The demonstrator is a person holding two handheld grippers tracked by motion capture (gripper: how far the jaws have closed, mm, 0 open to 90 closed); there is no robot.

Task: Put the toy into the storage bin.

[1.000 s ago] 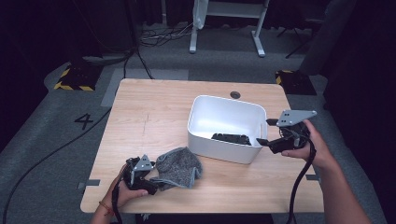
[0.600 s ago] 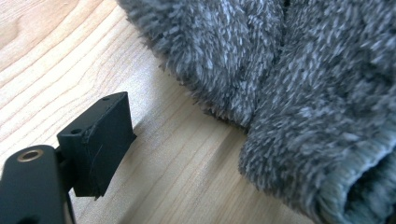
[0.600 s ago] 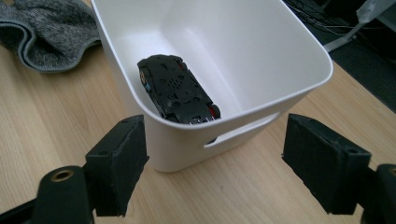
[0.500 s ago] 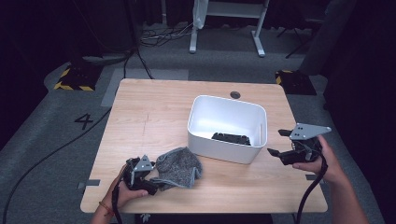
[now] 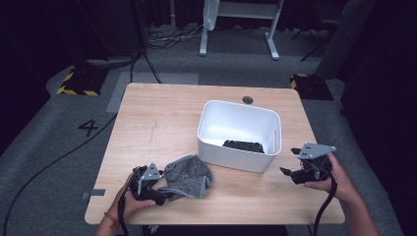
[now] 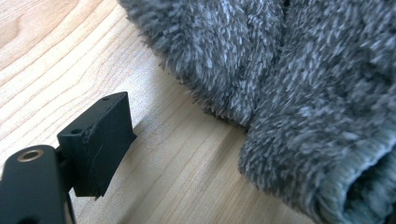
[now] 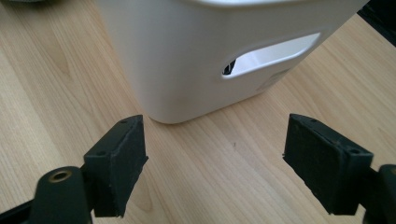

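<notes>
A grey fuzzy knit garment (image 5: 189,176) lies crumpled near the table's front edge, left of a white plastic bin (image 5: 239,156). Something dark (image 5: 243,146) lies in the bin's bottom. My left gripper (image 5: 160,189) rests low on the table at the garment's left side. In the left gripper view one black finger (image 6: 95,140) stands wide to the left on the wood, and the garment (image 6: 289,93) with its ribbed cuff covers the other side. My right gripper (image 5: 290,161) hovers open to the right of the bin. In the right gripper view, the right gripper (image 7: 224,154) holds nothing and faces the bin's handle slot (image 7: 271,56).
The wooden table (image 5: 162,118) has bare room across its left and back parts. A cable hole (image 5: 247,100) sits near the back edge. Cables and a white desk frame (image 5: 236,19) stand on the floor beyond.
My right gripper has pulled away from the bin's right rim, moving right and back toward the person. The left gripper and the garment have stayed put.
</notes>
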